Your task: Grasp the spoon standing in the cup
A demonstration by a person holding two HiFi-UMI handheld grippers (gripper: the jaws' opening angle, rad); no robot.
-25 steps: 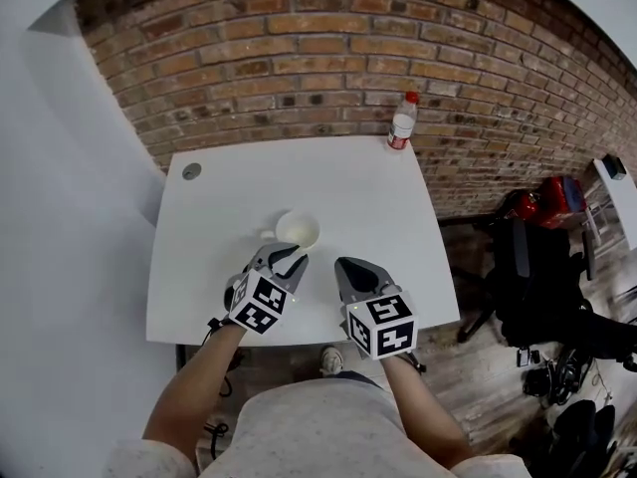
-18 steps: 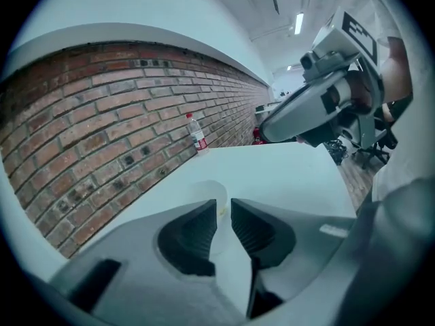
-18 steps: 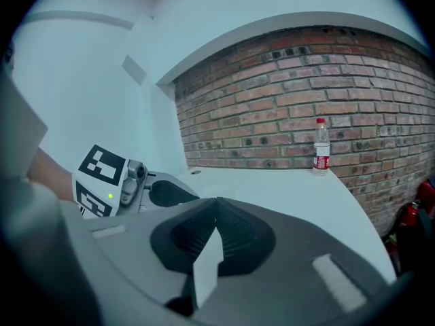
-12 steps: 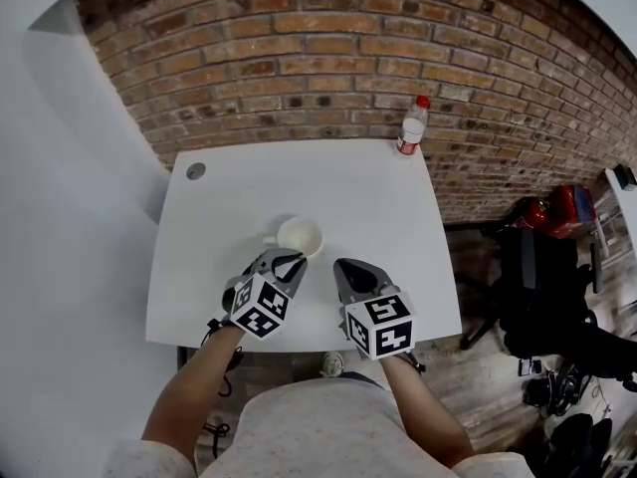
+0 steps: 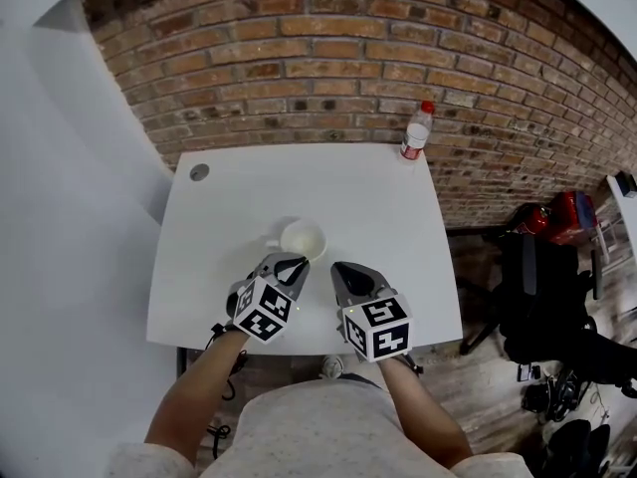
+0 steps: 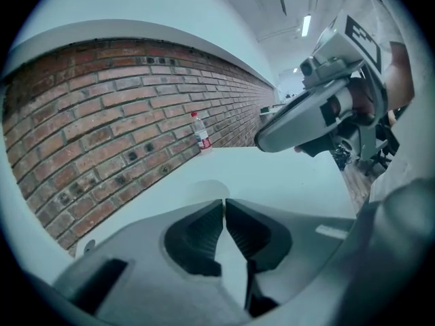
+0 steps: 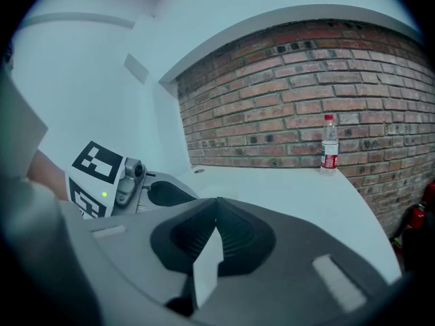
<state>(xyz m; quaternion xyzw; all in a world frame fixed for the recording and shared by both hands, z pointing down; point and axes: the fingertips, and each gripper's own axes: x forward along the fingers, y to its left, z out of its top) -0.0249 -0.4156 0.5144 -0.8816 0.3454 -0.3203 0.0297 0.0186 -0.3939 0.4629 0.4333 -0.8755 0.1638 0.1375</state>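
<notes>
White round cup [image 5: 302,239], inside pale, on white table [image 5: 378,202] just beyond left gripper [image 5: 296,264] & right gripper [image 5: 338,269], both w/ jaws pressed together.

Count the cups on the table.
1. The white cup sits near the table's front middle, just ahead of the left gripper. The far right corner holds a bottle, not a cup. None seems hidden.

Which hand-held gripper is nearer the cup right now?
Left. The left hand-held gripper ends just short of the cup; the right hand-held gripper lies farther off, toward the cup's right.
</notes>
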